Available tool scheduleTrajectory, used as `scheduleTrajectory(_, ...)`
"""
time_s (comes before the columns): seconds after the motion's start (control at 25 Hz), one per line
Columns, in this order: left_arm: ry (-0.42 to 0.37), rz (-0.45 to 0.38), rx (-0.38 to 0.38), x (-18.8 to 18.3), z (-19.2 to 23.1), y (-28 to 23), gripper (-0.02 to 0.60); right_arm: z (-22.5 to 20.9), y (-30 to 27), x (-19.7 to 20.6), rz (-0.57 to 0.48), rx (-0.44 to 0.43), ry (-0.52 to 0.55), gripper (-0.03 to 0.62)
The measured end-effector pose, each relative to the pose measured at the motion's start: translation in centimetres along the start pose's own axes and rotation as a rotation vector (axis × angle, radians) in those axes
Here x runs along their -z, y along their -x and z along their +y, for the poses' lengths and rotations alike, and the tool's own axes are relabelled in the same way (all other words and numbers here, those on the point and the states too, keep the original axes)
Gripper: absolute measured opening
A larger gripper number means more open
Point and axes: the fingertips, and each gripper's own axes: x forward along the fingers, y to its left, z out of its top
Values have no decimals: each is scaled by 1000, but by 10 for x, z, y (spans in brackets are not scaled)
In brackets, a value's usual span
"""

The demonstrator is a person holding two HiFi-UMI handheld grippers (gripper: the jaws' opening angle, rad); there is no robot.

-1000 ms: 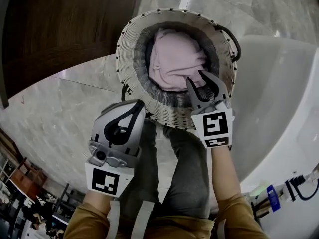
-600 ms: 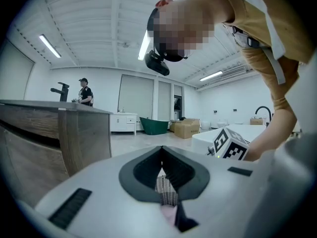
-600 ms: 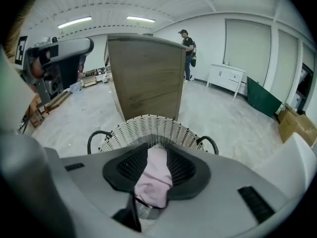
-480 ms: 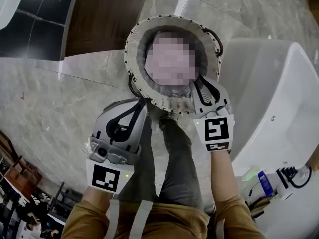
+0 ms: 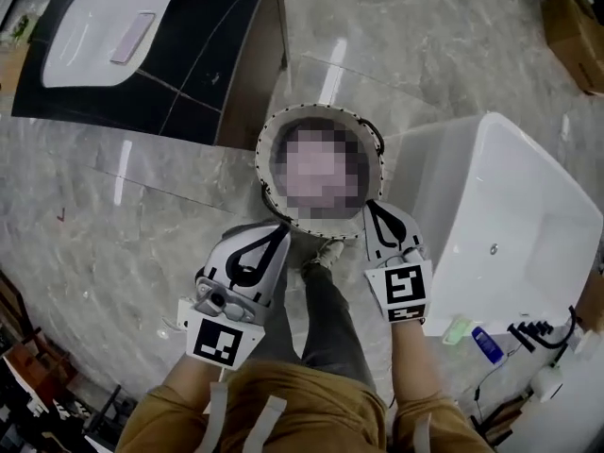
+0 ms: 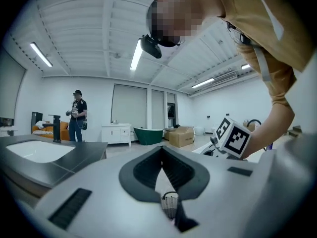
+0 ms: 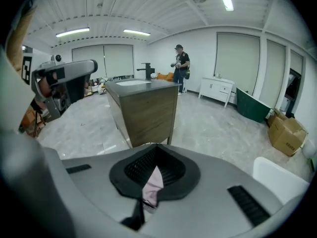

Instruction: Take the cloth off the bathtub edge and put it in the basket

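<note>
A round woven basket stands upright on the floor, close beside the white bathtub. Only a small crumpled patch of pale pink cloth shows; where it lies is unclear.

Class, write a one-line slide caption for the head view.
Left gripper and right gripper, both shut, hang near a woven basket on a marble floor beside a white bathtub.

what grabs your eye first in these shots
The round woven basket sits dead centre in the head view, on the marble floor. A big white bathtub stands right of it, and the left claw and right claw hang shut at the basket's near rim.
</note>
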Motion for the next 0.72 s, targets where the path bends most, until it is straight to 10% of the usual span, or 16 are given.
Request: scheduleTrajectory(0.72, -87, -94, 34, -151, 16, 46, 6, 27, 171, -184, -295, 61, -62, 6)
